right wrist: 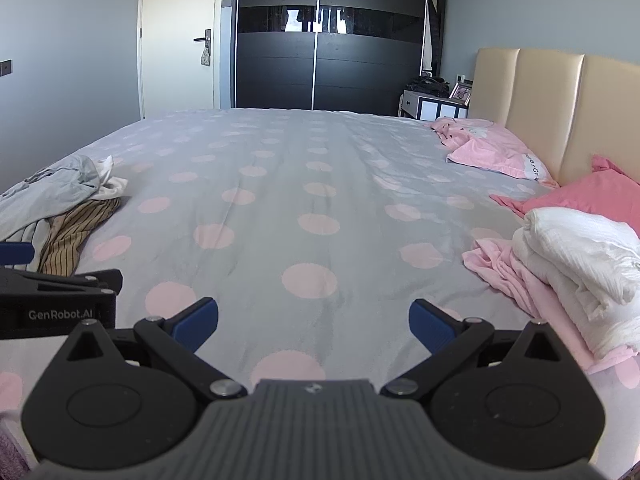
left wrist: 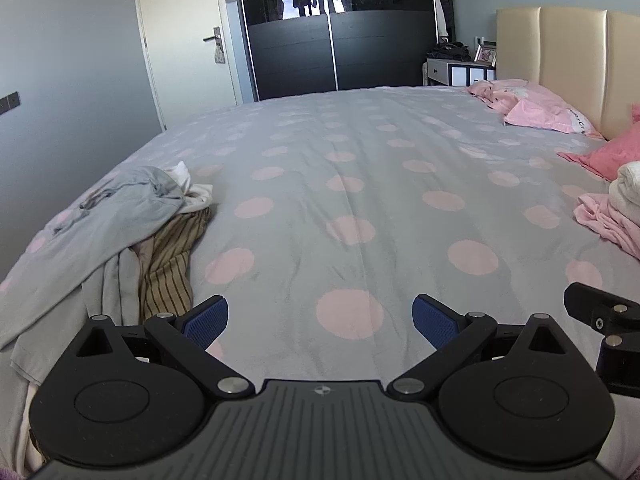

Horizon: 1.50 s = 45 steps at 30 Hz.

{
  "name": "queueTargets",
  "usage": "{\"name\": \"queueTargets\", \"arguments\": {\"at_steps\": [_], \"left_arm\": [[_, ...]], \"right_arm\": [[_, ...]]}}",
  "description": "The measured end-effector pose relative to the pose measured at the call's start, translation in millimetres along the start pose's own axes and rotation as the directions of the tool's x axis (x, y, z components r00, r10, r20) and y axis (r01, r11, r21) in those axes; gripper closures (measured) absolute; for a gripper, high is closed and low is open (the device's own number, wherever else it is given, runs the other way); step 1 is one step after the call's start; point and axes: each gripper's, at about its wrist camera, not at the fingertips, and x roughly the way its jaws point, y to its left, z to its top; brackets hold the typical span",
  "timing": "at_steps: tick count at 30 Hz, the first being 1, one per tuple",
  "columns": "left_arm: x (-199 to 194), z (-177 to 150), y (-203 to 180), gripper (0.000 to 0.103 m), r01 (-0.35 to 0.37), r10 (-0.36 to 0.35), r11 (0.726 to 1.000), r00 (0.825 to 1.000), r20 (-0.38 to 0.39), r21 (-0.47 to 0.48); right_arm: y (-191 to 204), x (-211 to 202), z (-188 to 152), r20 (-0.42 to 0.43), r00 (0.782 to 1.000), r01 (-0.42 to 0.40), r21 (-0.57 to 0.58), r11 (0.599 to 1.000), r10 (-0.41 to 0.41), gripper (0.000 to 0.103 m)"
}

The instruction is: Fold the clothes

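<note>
Over the near edge of the bed [left wrist: 360, 152], both grippers hover side by side, facing the far edge and the dark wardrobe [left wrist: 340, 28]. Left gripper [left wrist: 320, 320]: jaws spread wide, blue pads [left wrist: 206, 320] empty, nothing but the grey, pink-dotted cover between them. Right gripper [right wrist: 313, 322]: likewise released and empty. (Each camera catches a black corner of the other gripper at its frame edge.)

Clothes to fold: a loose heap at the bed's left edge, with a grey garment [left wrist: 100, 216] on top, a brown striped garment [left wrist: 168, 264] partly under it, and a white piece [left wrist: 192, 188] at the far side, possibly a shirt; it is too crumpled to tell. At the right edge, near the headboard [right wrist: 560, 112], a white folded bundle [right wrist: 580, 256] rests on a pink garment [right wrist: 504, 272].
</note>
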Motion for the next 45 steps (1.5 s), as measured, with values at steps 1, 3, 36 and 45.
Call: {"name": "queueTargets", "arguments": {"at_steps": [1,3,36,45], "left_arm": [[0.3,0.7,0.8,0.002,0.007,-0.007,1.000,1.000,-0.004,-0.004],[0.8,2.0,2.5,0.002,0.022,-0.022,1.000,1.000,-0.011,-0.013],[10.6,4.0,0.5,0.002,0.059,-0.061,0.998,0.996,-0.060,-0.037],[11.1,4.1,2.0,0.002,0.063,-0.066,0.997,0.995,-0.070,-0.048]], "right_arm": [[-0.3,0.3,-0.2,-0.005,1.000,-0.002,0.004,1.000,0.002,0.001],[-1.5,1.4,0.1,-0.017,1.000,-0.007,0.013,1.000,0.007,0.001],[4.3,0.5,0.3,0.005,0.999,-0.039,0.002,0.999,0.039,0.001],[6.3,-0.2,-0.4,0.004,0.999,-0.049,-0.009,0.999,0.049,0.001]]}}
